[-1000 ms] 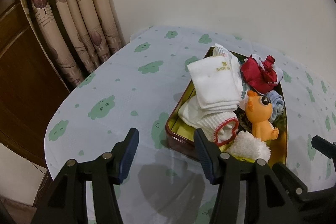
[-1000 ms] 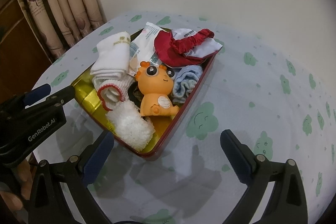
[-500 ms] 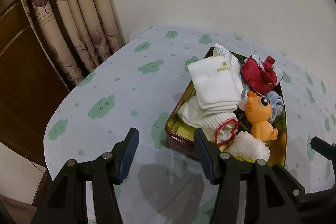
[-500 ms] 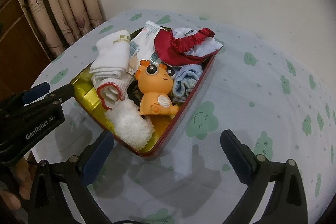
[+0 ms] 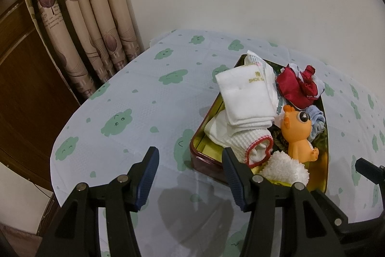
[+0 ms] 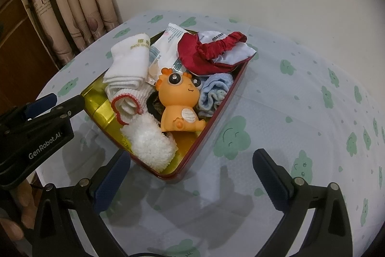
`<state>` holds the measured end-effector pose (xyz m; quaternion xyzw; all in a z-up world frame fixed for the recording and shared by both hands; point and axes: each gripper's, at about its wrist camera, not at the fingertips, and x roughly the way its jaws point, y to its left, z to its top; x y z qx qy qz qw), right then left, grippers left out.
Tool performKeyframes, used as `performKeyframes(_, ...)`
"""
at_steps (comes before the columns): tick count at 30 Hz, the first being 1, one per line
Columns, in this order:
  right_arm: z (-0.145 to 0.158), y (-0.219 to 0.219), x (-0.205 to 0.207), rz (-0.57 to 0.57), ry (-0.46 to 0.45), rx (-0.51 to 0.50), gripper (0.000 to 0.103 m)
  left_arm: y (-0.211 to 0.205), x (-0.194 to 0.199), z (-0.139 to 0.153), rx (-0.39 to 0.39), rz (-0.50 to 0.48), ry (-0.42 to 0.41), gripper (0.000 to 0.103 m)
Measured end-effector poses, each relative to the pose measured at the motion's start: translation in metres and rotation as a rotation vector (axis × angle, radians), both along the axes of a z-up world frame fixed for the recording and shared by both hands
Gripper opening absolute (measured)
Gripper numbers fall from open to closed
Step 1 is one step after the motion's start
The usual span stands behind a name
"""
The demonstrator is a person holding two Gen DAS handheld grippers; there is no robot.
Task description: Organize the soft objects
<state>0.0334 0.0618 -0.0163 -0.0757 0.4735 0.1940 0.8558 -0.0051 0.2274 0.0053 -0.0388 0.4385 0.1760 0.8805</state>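
A red-rimmed gold tin on the table holds a folded white towel, a white sock with red trim, a fluffy white cloth, an orange toy, a blue cloth, a red scrunchie cloth and a white packet. My left gripper is open and empty at the tin's near left corner. My right gripper is open and empty just in front of the tin.
The table has a white cloth with green cloud prints. Beige curtains and a brown wooden panel stand at the left. A plain wall is behind. The left gripper also shows in the right wrist view.
Both grippers have shifted only slightly; the tin sits a little lower in the right wrist view. Nothing was taken or let go.
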Motion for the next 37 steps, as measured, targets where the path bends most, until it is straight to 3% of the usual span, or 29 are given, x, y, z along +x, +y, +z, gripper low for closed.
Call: performKeyframes(37,-0.0028,0.002,-0.0015,0.024,0.03,0.007,0.101,-0.0053,-0.0032,0.0025,0.002,0.016,-0.027,0.056)
